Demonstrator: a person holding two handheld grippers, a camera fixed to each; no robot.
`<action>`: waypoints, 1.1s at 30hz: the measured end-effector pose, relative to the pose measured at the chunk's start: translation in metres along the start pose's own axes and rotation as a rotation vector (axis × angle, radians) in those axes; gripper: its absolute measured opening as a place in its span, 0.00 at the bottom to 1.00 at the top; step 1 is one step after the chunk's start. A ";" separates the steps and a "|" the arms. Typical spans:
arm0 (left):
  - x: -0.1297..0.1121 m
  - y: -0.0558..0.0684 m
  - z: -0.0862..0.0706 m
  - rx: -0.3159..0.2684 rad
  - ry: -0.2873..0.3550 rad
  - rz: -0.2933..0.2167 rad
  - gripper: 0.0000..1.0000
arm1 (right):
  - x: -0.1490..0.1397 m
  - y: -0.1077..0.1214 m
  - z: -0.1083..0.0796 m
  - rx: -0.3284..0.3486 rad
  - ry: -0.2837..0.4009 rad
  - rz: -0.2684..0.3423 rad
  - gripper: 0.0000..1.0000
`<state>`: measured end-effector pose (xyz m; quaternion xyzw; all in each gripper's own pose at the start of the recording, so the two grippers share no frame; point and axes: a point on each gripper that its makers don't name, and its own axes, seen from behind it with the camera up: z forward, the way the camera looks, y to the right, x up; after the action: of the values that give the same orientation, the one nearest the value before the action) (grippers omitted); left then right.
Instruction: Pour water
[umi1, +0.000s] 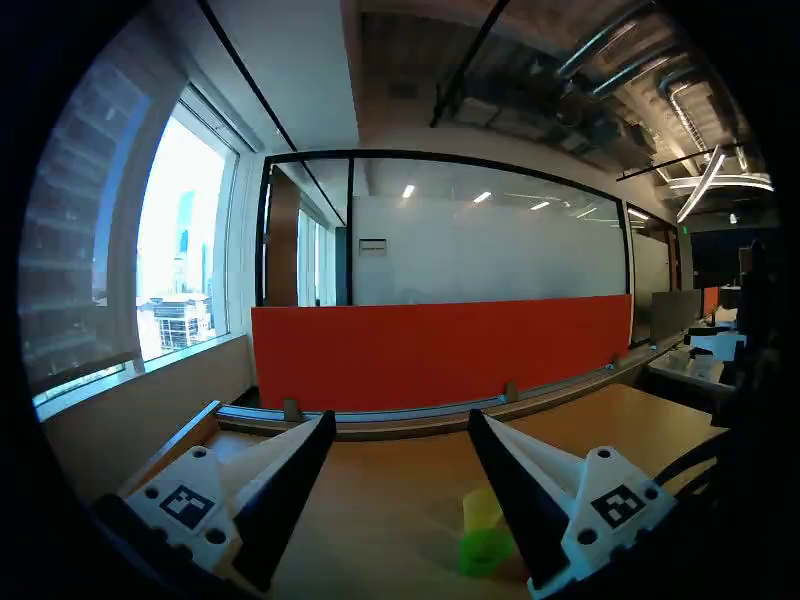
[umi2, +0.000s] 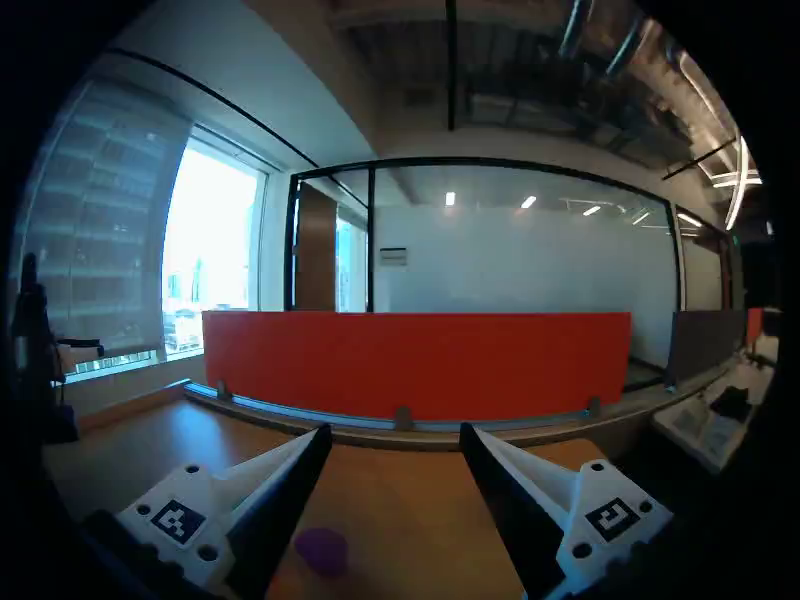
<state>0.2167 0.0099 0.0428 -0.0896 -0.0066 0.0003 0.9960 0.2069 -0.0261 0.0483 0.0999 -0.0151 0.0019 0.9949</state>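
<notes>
Fingers of left gripper (umi1: 400, 415) and right gripper (umi2: 395, 428) spread wide, empty, above wooden desk (umi1: 400, 500); orange partition (umi1: 440, 350), window (umi1: 180, 270) behind.

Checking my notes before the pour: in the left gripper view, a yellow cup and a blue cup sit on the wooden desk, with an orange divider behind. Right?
One slip: beside the yellow cup is a green cup, not a blue one; the left gripper view shows it. Both sit on the wooden desk, orange divider behind.
</notes>
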 end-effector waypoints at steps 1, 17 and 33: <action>0.001 0.002 0.000 -0.012 0.001 -0.003 0.98 | 0.001 -0.002 0.000 0.013 0.001 0.002 0.99; 0.009 0.052 0.001 -0.277 0.006 -0.070 0.98 | 0.017 -0.065 -0.002 0.340 0.000 -0.017 0.99; 0.003 0.070 -0.003 -0.431 -0.010 -0.135 0.98 | 0.010 -0.118 -0.011 0.583 -0.026 -0.078 0.99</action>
<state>0.2197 0.0787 0.0275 -0.2999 -0.0173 -0.0673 0.9514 0.2181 -0.1397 0.0146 0.3822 -0.0225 -0.0336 0.9232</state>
